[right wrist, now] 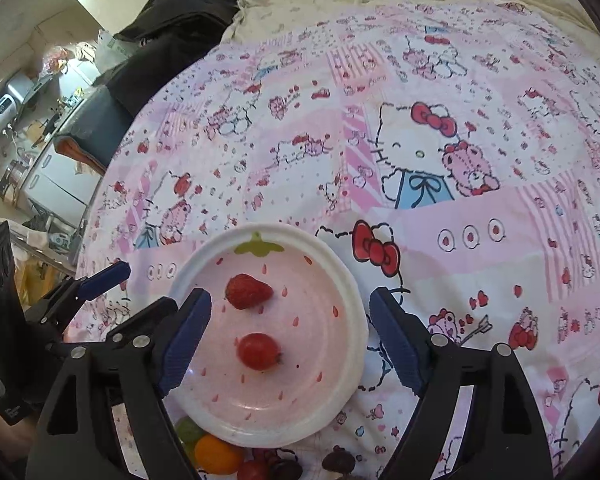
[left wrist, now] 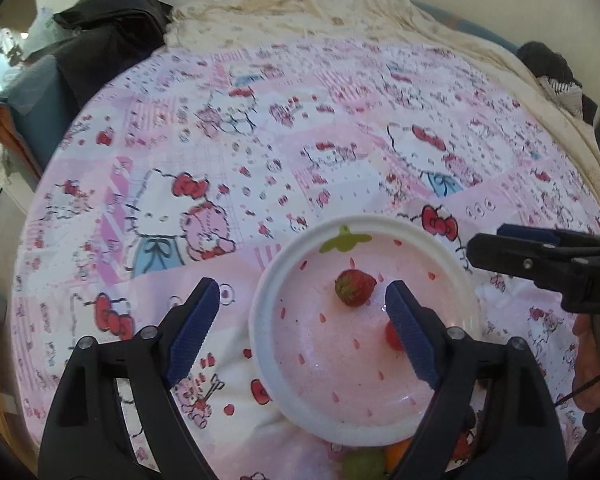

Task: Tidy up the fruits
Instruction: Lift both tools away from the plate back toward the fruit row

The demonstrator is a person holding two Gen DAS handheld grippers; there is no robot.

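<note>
Both the left gripper and right gripper hover wide and empty over the plate, where a careless dip could knock its 2 strawberries rolling.

a home: a bed in cartoon-cat sheets, with a cluttered kitchen counter left of it.

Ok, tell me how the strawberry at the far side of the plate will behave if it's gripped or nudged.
The strawberry looks soft, so a hard squeeze would probably bruise it. It lies on its side on the smooth plate, so a nudge would likely slide or roll it. Its tapered shape may slip from flat fingers.
</note>
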